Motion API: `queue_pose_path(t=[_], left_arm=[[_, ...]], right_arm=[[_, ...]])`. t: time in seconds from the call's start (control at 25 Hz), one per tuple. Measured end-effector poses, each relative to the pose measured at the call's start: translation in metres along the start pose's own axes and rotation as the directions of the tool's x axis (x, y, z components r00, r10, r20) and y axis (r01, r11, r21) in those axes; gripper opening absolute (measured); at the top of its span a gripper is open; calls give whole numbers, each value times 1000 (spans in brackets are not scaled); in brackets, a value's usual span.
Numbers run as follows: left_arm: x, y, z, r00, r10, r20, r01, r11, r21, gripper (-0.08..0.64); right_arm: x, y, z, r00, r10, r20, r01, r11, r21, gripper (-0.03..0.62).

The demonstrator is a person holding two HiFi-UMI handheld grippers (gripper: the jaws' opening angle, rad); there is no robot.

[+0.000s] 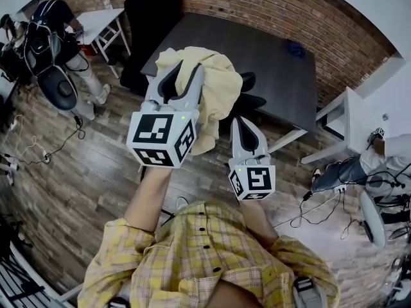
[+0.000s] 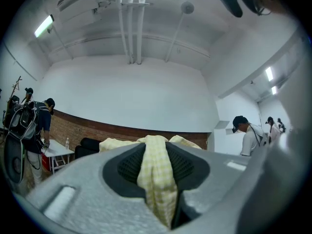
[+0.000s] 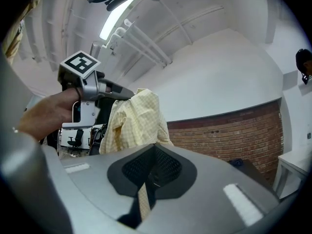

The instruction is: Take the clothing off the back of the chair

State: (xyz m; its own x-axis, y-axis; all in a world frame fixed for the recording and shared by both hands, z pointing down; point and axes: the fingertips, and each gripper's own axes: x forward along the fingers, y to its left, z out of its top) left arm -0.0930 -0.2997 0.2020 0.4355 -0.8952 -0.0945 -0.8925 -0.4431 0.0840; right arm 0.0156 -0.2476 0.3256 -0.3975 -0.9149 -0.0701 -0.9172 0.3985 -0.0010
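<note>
A pale yellow checked piece of clothing (image 1: pixel 221 85) is bunched up in the air above a black chair (image 1: pixel 249 100). My left gripper (image 1: pixel 186 76) is shut on its top, and in the left gripper view the cloth (image 2: pixel 155 179) is pinched between the dark pads (image 2: pixel 126 167) of that gripper (image 2: pixel 156 150). My right gripper (image 1: pixel 244 124) sits lower and to the right, beside the hanging cloth. In the right gripper view its jaws (image 3: pixel 153 165) are together, with a thin yellow strip (image 3: pixel 143 201) caught between them. There the clothing (image 3: pixel 134 121) hangs from the left gripper (image 3: pixel 117 89).
A dark table (image 1: pixel 270 56) stands behind the chair against a brick wall. At the back left are a white desk (image 1: pixel 96 21) and a person with a backpack (image 1: pixel 51 18). Another white desk (image 1: pixel 347 114) and a seated person (image 1: pixel 359 165) are at the right. Cables (image 1: pixel 38 153) lie on the wooden floor.
</note>
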Motion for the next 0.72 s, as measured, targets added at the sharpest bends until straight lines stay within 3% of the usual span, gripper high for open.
queue_pose_path(t=[0.44,0.72], left_arm=[[-33,-4,-47,998,41,-37,-42,999,-28,124],[-47,-11,-70,997,57,-43,-58,998,-8,124]], right_arm=[[-12,4,0,1000,10,2,-10,1000,-1,3],[-13,9,1,1000,15,0,-15,1000,-1,2]])
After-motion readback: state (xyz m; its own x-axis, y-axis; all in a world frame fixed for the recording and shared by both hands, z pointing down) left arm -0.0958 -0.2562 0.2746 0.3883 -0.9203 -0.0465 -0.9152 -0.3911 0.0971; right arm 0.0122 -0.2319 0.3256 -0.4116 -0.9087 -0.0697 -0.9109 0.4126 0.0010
